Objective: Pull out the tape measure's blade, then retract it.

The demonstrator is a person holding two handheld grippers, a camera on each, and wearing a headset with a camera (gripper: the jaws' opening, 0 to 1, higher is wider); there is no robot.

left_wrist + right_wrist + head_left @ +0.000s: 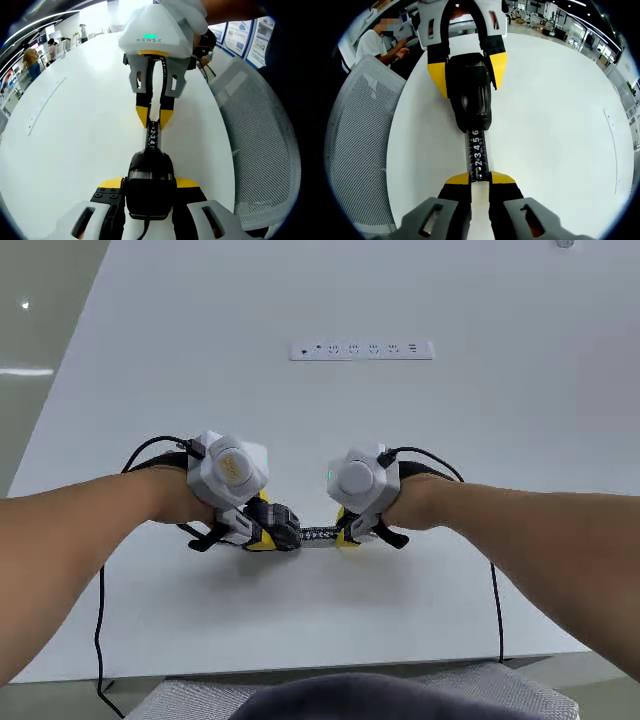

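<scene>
Near the front edge of the white table (480,440), the two grippers face each other with the tape measure (470,100) strung between them. The left gripper (149,183) has its yellow-tipped jaws clamped on either side of the black case, which sits just above or on the tabletop; I cannot tell which. A short length of blade (476,152) is out of the case, its printed numbers running from about two to six in the right gripper view. The right gripper (479,178) has its jaws pinched tight on the free end of the blade, so the strip runs straight from one tool to the other. In the head view the person's bare forearms come in from both sides, the hands low over the table and the two tools only a short way apart. A white power strip (362,350) lies farther back on the table, well apart from the work. A black cable (100,620) trails off the left side of the table and hangs over the edge. A grey mesh chair (260,150) stands close against the near side of the table.
</scene>
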